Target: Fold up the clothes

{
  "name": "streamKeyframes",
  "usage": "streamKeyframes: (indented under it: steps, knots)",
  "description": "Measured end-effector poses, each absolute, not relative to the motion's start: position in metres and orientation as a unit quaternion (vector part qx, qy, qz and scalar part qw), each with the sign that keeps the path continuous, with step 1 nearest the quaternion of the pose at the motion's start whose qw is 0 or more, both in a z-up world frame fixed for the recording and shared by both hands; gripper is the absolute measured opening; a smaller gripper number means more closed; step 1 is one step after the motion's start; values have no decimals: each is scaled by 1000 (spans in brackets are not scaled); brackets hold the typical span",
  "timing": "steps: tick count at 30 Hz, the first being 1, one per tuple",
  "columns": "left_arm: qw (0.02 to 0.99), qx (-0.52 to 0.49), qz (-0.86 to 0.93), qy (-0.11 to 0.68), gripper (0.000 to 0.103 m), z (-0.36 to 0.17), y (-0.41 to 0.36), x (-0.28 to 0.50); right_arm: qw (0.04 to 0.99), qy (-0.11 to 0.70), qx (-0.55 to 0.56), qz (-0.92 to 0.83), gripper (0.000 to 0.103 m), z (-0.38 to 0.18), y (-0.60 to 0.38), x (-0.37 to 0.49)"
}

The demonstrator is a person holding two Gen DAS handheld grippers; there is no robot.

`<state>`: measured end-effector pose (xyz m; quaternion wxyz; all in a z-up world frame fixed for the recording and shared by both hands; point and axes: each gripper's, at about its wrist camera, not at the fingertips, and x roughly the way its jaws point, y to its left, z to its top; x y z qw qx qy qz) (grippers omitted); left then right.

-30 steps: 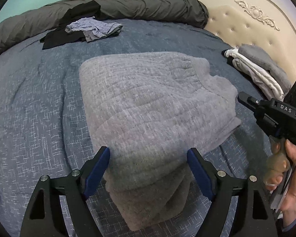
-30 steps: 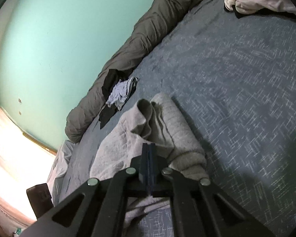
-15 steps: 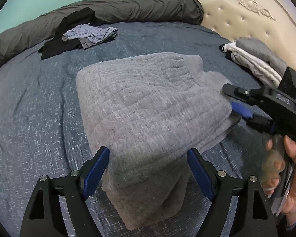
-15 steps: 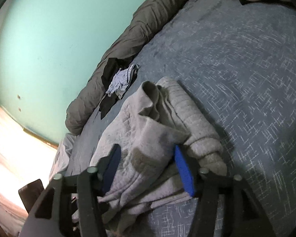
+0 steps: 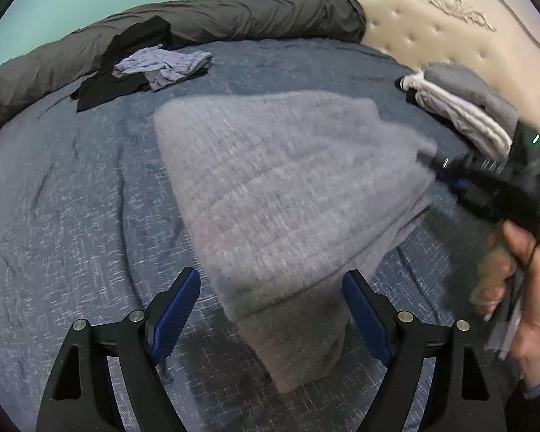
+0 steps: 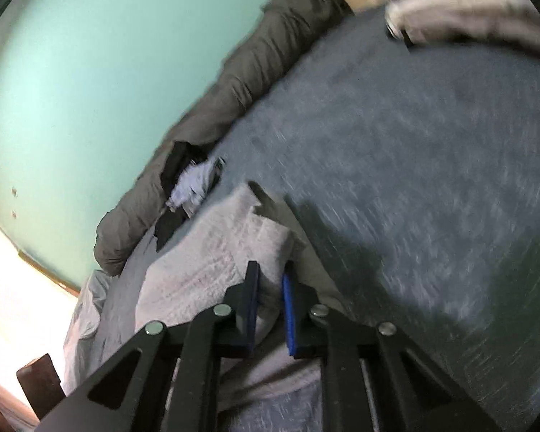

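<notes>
Left gripper (image 5: 270, 302) gapes wide, jaws either side of the near corner of the grey sweater (image 5: 284, 194), pads apart from it. Right gripper (image 6: 270, 304) jaws are closing, with a fold of the sweater's right edge between them. The sweater lies mid-bed on a blue bedspread (image 5: 72, 198). Far left: black and striped garments (image 5: 162, 66). Far right: folded stack (image 5: 464, 108) beside a cream headboard (image 5: 432, 25). Beyond: rolled dark duvet (image 5: 234, 14), teal wall (image 6: 108, 72).

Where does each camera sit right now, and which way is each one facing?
Left wrist: on the left gripper, jaws wide, facing down the bed at the grey garment; the right gripper and hand show.
Right wrist: on the right gripper, jaws closing on a garment fold, facing the teal wall.
Shared: garment, dark duvet, folded stack.
</notes>
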<state>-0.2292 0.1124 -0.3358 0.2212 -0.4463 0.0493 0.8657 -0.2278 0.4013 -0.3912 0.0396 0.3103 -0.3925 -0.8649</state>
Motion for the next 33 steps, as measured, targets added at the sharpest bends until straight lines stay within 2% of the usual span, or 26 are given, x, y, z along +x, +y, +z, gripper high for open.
streamKeyframes:
  steps: [6,8,10,14,18,20,21,24,28,33]
  knots:
    - [201,-423,883,17,84,-310,98,-246,41,-374,327,-867,13,-392,397,-233]
    - [195,-421,886,17,84,-308,101,-255,35,-382,332,-862,18,-395,400,-233]
    - [192,-423,885,30,84,-312,110,-263,19,-392,324,-861,29,-393,407,-229]
    - [189,-445,874,55,84,-336,126,-269,-8,-375,294,-879,30,-374,417,-219]
    - [186,-461,866,53,84,-354,127,-269,47,-353,265,-896,30,-355,403,-216]
    - [185,-468,863,48,85,-361,125,-268,85,-336,274,-897,27,-351,390,-221]
    - [184,-471,862,45,85,-364,125,-267,104,-328,284,-895,23,-351,382,-224]
    - [184,-476,859,49,85,-365,126,-268,135,-306,353,-874,21,-368,361,-240]
    - [186,-468,862,49,84,-352,125,-266,110,-327,408,-845,5,-403,363,-248]
    - [187,-436,880,33,84,-315,124,-273,108,-320,391,-856,5,-391,366,-244]
